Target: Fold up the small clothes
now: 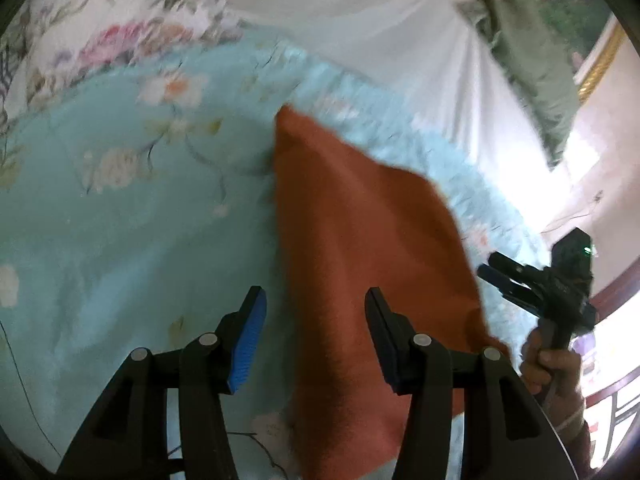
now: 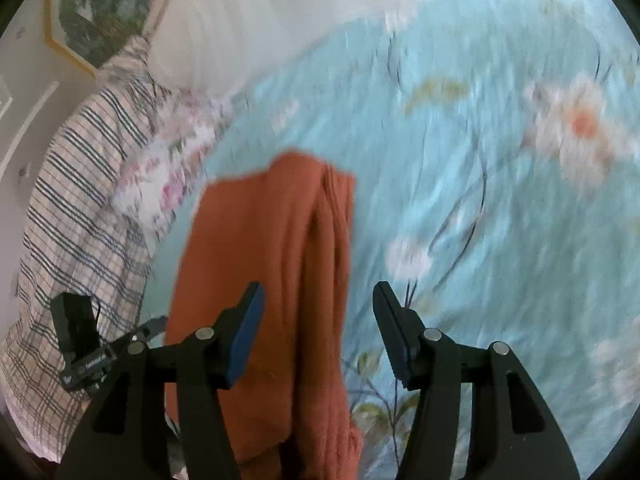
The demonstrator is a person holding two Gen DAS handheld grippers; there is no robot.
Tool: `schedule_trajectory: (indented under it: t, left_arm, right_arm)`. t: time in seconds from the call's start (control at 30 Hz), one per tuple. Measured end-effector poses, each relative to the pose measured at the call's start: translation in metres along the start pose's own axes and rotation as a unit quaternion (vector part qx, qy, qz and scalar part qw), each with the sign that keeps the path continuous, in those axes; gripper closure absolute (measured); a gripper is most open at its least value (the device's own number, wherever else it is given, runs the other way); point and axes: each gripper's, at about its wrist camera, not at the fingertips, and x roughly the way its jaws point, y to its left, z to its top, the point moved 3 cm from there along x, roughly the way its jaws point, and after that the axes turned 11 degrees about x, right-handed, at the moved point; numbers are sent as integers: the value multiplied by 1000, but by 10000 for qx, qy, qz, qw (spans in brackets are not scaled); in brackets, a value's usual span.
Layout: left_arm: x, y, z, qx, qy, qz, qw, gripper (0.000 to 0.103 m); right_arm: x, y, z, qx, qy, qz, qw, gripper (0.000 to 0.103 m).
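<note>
A rust-orange garment [image 1: 360,240] lies folded lengthwise on a light blue flowered bedspread [image 1: 120,220]. In the left wrist view my left gripper [image 1: 316,296] is open over the garment's near end. Its left pad is above the bedspread and its right pad above the cloth, and neither pinches it. My right gripper [image 1: 488,264] hovers off the garment's right edge, held by a hand [image 1: 552,364]. In the right wrist view the garment [image 2: 260,260] shows long folds under the open right gripper [image 2: 318,292]. The left gripper [image 2: 158,324] pokes in at the garment's left edge.
A plaid striped cloth [image 2: 72,200] and a pink flowered fabric [image 2: 168,168] lie left of the garment. White sheet [image 1: 380,32] stretches beyond the bedspread. A green patterned pillow [image 1: 532,72] sits far right. A framed picture [image 2: 100,12] hangs on the wall.
</note>
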Motion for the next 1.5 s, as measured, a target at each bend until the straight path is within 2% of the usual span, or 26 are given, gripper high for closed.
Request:
schedule_trajectory:
  t: [0.1,0.17,0.27,0.33,0.4,0.43,0.47,0.5,0.57,0.73,0.83,0.9,1.0,1.07,1.1,1.2,1.3,1.4,1.47,1.5]
  left_arm:
    - [-7,-15,3,195,-148,-283,9993,51]
    - [-4,-26,0,389,-87,-273,9988,51]
    - [0,-37,-2,559,45,-286,9980,51]
    - [3,-41,-5,605,110,-421,9972,51]
    - [9,-46,-7,674,244,-543,9960,51]
    - [12,-47,-8,705,296,-541,9956,51]
    - [15,-50,-10,765,364,-528,9950,51]
    - [17,-50,-11,801,413,-519,9946,51]
    - [19,-52,-13,875,450,-512,9938,51]
    - [20,-57,-17,1022,470,-680,9913,51]
    - [31,-60,-22,1058,612,-683,9902,51]
    - [39,-61,-25,1068,699,-639,9898,51]
    - [42,-62,-26,1062,648,-562,9906,51]
    - [41,-60,-24,998,678,-595,9909,51]
    - [39,-58,-20,925,675,-647,9913,51]
    - [34,-53,-1,818,472,-569,9939,51]
    - [43,-46,28,704,322,-391,9962,51]
    - [67,-36,60,597,302,-18,9978,53]
    - [85,-28,70,557,413,148,9975,56]
    - [99,-22,74,562,540,273,9966,58]
  right_arm:
    - [1,17,10,-187,-32,179,9997,46]
    - [13,23,15,-183,110,339,9992,54]
    - [38,20,22,-134,263,83,9995,57]
    - [52,17,27,-17,382,151,9992,63]
    - [61,18,32,23,425,192,9989,64]
    - [65,19,34,43,427,204,9989,70]
    - [67,21,37,43,432,199,9989,83]
    - [69,24,39,23,443,225,9988,91]
    - [62,31,41,-34,355,350,9987,92]
    - [2,50,34,-158,-387,996,9941,93]
    - [-3,37,27,-142,-396,744,9963,93]
    - [15,18,23,-9,-177,257,9995,93]
    - [36,-3,19,185,11,-20,9998,92]
    - [40,-9,20,329,40,17,9994,83]
    - [37,-8,22,383,20,-25,9993,81]
    - [12,4,26,227,-348,-307,9987,81]
    - [-9,31,22,-67,-504,10,9987,81]
    - [5,56,14,-449,-155,134,9988,81]
    - [24,58,12,-557,46,-8,9984,81]
    - [35,53,12,-571,106,-209,9981,81]
